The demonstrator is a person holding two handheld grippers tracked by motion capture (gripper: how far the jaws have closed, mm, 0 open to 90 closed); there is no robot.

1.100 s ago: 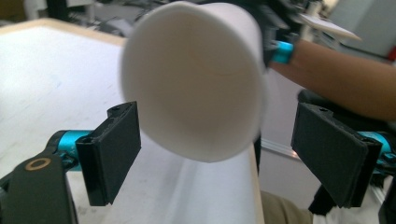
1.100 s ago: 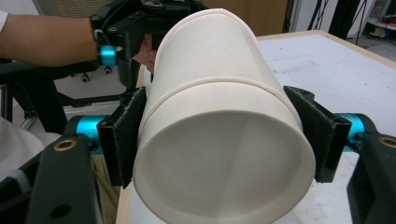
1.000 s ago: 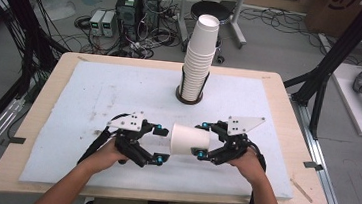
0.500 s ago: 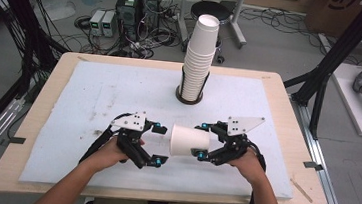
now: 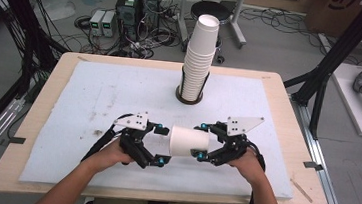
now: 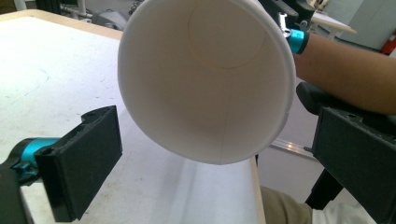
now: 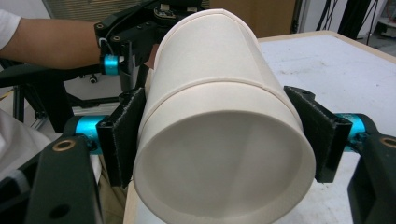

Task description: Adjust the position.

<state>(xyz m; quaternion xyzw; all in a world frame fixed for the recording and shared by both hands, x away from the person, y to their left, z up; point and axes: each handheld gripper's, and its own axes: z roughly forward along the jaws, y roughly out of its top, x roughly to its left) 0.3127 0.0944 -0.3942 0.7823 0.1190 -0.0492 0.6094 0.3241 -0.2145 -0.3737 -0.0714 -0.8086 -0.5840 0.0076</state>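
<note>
My right gripper (image 5: 204,143) clamps the paper cup (image 5: 188,142) on its side near the table's (image 5: 280,91) front edge; my left gripper (image 5: 164,144) has just opened off its rim. I judge separation underway; next, pull apart, toward the cup stack (image 5: 198,58).

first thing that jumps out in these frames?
The white paper cup held sideways above the front of the white mat, between the two grippers: the right gripper clamps it near its base, while the left gripper stands open at its mouth, jaws clear of the rim after just opening. Behind it, near the table's far edge, a tall stack of cups rises from a black holder.
</note>
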